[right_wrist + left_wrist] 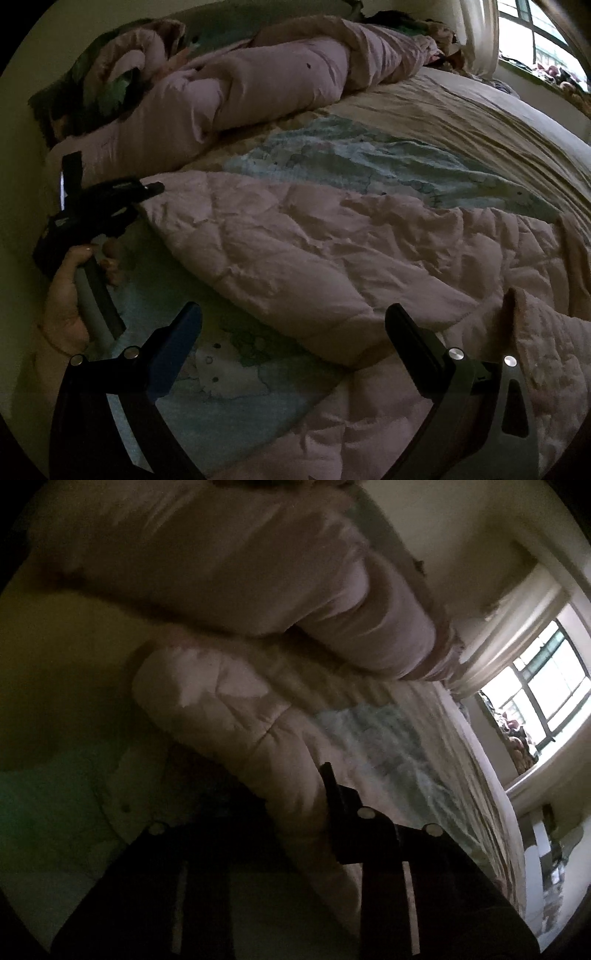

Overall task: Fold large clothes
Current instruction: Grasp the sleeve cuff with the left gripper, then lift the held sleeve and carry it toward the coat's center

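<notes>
A pale pink quilted garment (314, 251) lies spread and partly folded across the bed (461, 122). In the right wrist view the left gripper (147, 190), held by a hand, is closed on the garment's far left corner. In the left wrist view the same quilted cloth (258, 731) sits between the left gripper's fingers (328, 779), with only one finger showing clearly. My right gripper (295, 325) is open, its fingers standing either side of the garment's near folded edge and holding nothing.
A rolled pink duvet (266, 81) lies along the head of the bed by the wall. The bed sheet (351, 155) is beige with a teal print. A bright window (535, 40) with curtains is at the right.
</notes>
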A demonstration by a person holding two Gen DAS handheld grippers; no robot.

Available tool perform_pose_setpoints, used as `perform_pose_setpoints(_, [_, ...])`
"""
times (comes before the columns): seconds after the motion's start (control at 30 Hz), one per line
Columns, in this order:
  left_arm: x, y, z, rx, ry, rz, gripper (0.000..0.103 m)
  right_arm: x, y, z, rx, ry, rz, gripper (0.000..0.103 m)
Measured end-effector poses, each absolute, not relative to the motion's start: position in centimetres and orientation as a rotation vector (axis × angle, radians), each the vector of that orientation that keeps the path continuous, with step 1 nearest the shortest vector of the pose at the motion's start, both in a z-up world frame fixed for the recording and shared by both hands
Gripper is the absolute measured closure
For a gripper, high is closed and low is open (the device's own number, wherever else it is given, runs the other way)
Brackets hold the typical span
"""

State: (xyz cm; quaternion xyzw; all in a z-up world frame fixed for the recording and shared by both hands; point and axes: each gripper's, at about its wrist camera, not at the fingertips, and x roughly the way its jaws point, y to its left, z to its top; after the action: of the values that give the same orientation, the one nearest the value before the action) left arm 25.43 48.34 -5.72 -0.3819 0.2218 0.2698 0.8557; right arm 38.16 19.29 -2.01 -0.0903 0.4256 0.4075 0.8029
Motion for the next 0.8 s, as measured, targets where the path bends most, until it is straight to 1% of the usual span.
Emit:
perform_pose_setpoints(0.13, [25.1,47.5,-3.0,-0.767,0.404,0.534,0.09,38.0,17.8,-0.9,-0.162,0.894,0.866,0.004])
perform_pose_setpoints(0.47, [24.2,43.1,3.5,-0.628,0.29,0.454,0.092,37.6,10.8,2.4,-0.058,0.835,0.774,0.004])
perform_pose_setpoints(0.7, [24.3,38.5,6.4,-0.539,0.266,0.381,0.093,37.2,4.2,3.7,0.002,0.825,0.667,0.004])
perform_pose_setpoints(0.8, [24.2,36.9,7.3,-0.547,0.256,0.329,0.094,36.9,1.5,4.2,0.012,0.821,0.624,0.004])
